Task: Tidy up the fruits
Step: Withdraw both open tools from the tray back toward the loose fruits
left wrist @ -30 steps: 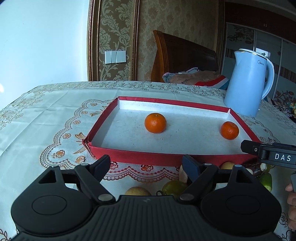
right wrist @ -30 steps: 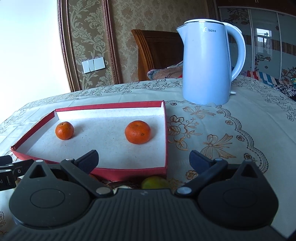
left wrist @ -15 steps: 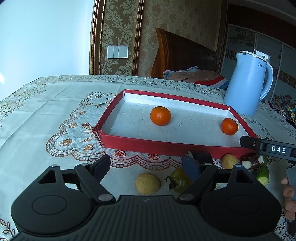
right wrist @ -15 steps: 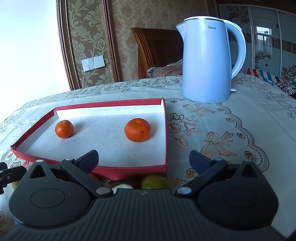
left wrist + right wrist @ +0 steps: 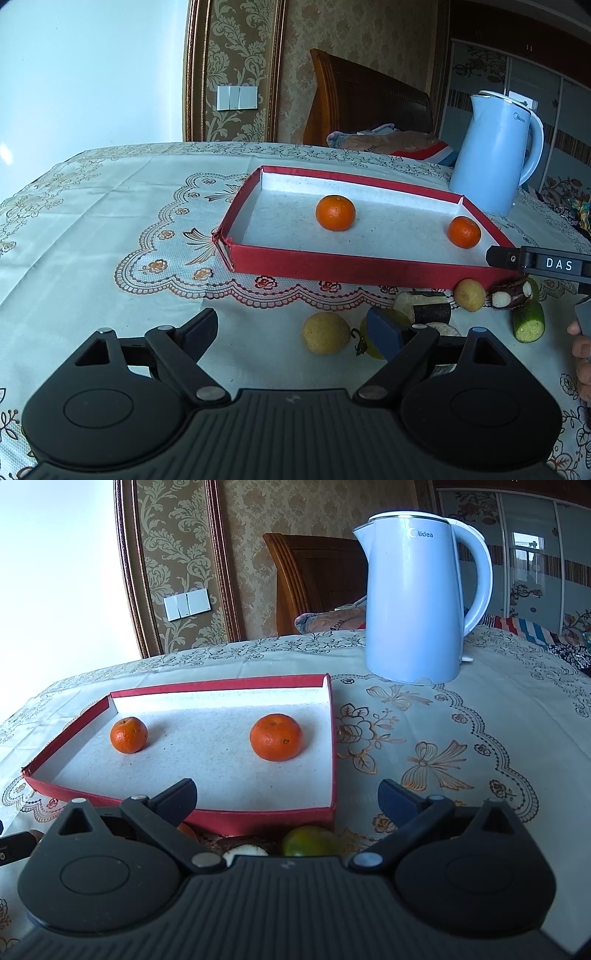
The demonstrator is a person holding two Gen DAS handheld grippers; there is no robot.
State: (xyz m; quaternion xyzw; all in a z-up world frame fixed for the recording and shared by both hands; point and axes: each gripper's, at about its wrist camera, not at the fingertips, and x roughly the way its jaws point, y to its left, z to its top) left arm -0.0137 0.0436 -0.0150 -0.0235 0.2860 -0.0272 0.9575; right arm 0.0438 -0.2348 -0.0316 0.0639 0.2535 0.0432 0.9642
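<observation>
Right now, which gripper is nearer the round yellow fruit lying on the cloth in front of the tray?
Left. The left gripper, open, has the yellow fruit just ahead between its fingers; the right gripper sits farther right, by the tray corner.

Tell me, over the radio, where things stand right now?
Left tool open, jaws just widened, nothing between. Right tool open, empty. Two oranges in red tray; yellow fruit outside. Path clear.

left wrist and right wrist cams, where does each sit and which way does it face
Left wrist: rides the left tongs, facing the red tray from its left corner; shows its open black fingers, the right tongs' tip and a fingertip at the right edge.
Right wrist: rides the right tongs, facing the tray's right end and the blue kettle; shows its open fingers.
Shared: tray, both oranges, kettle, tablecloth.
</observation>
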